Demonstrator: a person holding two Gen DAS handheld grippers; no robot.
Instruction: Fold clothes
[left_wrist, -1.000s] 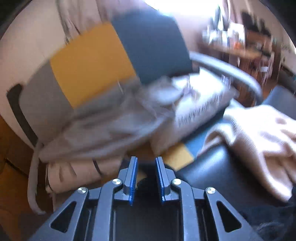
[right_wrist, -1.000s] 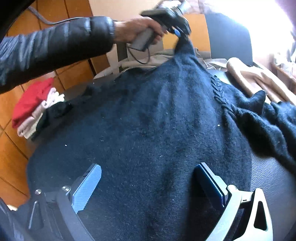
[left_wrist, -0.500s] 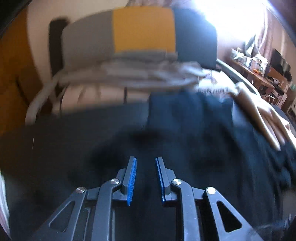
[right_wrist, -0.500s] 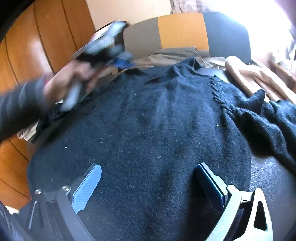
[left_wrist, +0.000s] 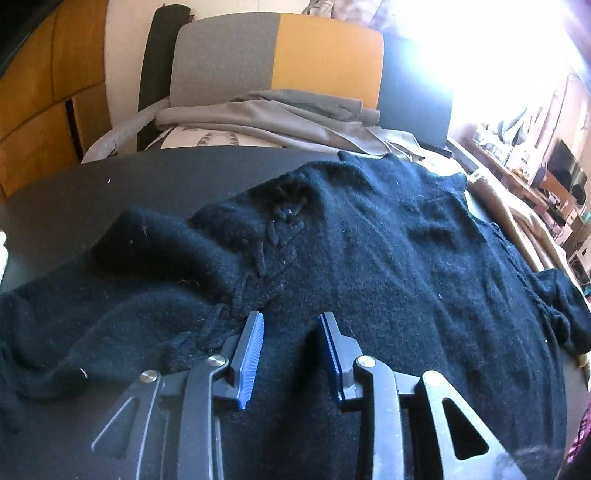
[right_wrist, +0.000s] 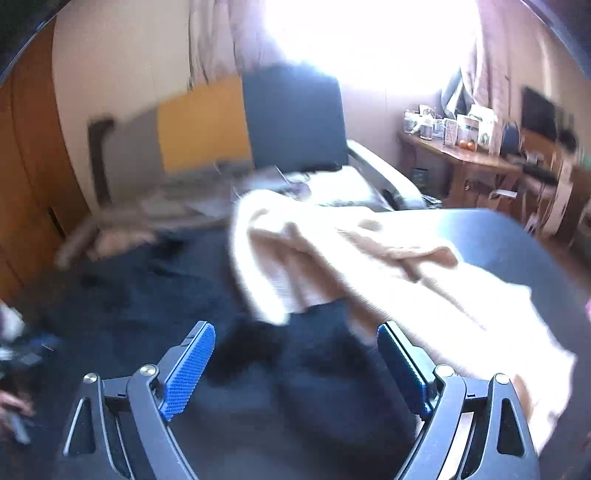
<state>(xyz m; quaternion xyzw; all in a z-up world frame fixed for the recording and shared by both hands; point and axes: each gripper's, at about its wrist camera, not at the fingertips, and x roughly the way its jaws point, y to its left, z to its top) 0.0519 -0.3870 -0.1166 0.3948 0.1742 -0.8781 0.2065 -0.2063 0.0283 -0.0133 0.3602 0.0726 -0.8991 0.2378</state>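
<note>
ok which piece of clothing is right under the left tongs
The black sweater, spread flat beneath the open left tongs; the grey garment lies heaped on the chair behind.

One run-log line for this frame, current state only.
black sweater spread flat on table | left tongs open above it | right tongs open, empty | cream garment beside

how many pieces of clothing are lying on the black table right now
2. A black sweater is spread flat across the table, under the left tongs. A cream sweater lies bunched along its right edge. More grey clothes sit on the chair behind; others may be hidden.
</note>
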